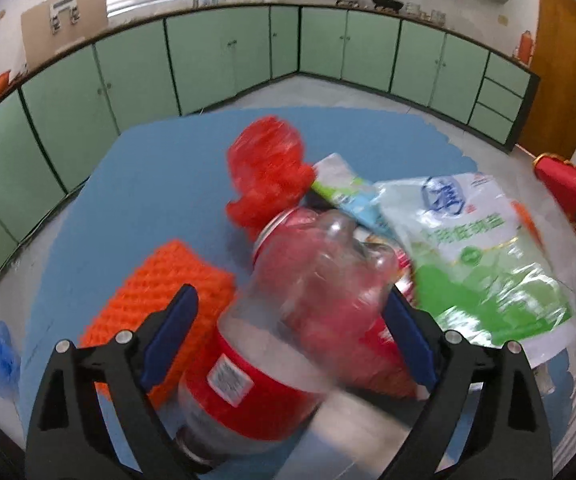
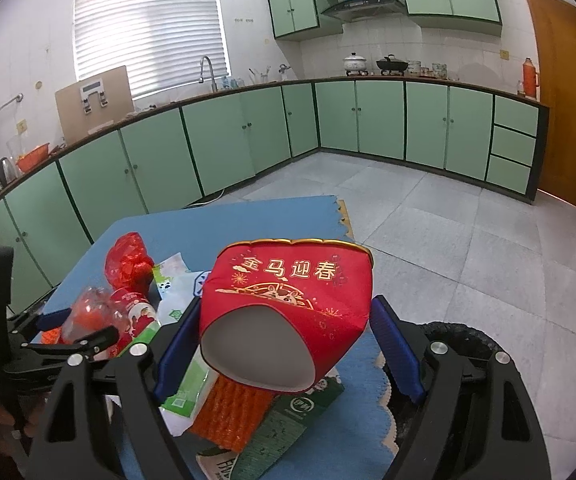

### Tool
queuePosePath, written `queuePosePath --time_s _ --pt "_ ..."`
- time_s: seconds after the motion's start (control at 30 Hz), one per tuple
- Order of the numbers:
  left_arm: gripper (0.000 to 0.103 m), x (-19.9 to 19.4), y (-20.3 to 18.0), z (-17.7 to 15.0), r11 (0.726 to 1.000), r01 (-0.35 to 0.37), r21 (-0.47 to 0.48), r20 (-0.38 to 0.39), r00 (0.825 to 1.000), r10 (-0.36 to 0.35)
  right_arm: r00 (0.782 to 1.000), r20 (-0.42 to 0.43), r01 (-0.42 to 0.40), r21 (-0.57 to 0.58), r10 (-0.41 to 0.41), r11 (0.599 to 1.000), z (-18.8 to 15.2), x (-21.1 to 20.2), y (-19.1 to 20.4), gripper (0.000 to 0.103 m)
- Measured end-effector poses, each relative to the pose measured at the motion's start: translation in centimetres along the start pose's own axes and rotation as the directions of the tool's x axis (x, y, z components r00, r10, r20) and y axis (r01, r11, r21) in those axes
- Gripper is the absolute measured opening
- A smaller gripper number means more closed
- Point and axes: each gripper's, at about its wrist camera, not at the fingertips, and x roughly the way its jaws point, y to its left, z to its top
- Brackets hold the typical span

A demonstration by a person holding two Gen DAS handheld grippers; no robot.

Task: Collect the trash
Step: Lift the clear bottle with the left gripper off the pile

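Our left tool (image 1: 290, 330) hangs wide open astride the clear plastic bottle (image 1: 288, 312) w/ red label; pads don't look pressed on it. The bottle lies on the blue tabletop (image 1: 160, 184), long axis running 7 to 1 o'clock from us. Right tool (image 2: 284, 340) grips a red paper cup (image 2: 288, 304), further off, so left's nearer.

A home kitchen, it seems: green cabinets (image 2: 224, 148) under a counter (image 2: 428, 79), tap (image 2: 207, 72), pots (image 2: 354, 63), range hood (image 2: 362, 6).
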Motion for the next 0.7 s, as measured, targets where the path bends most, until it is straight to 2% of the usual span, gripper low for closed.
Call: queuePosePath --time_s 0.07,0.3,0.37,0.7 --pt "0.078 0.5 0.4 -0.5 1.0 -0.009 -0.001 -0.024 1.0 0.009 1.0 -0.005 -0.004 -0.005 0.004 1.0 -0.1 0.1 0.2 0.081" --pt "0.069 -0.2 1.0 -1.2 1.0 -0.018 -0.024 0.003 1.0 0.018 1.0 -0.011 -0.009 -0.019 0.009 1.0 -0.2 0.1 0.6 0.081" --pt "0.063 -0.9 1.4 -1.1 0.999 -0.015 -0.04 0.022 1.0 0.016 1.0 -0.006 -0.008 -0.017 0.008 1.0 -0.2 -0.1 0.6 0.081" --pt "0.06 -4.9 1.5 -0.7 0.998 -0.011 -0.061 0.104 0.994 0.018 1.0 0.02 -0.021 -0.012 0.021 1.0 0.0 -1.2 0.6 0.081"
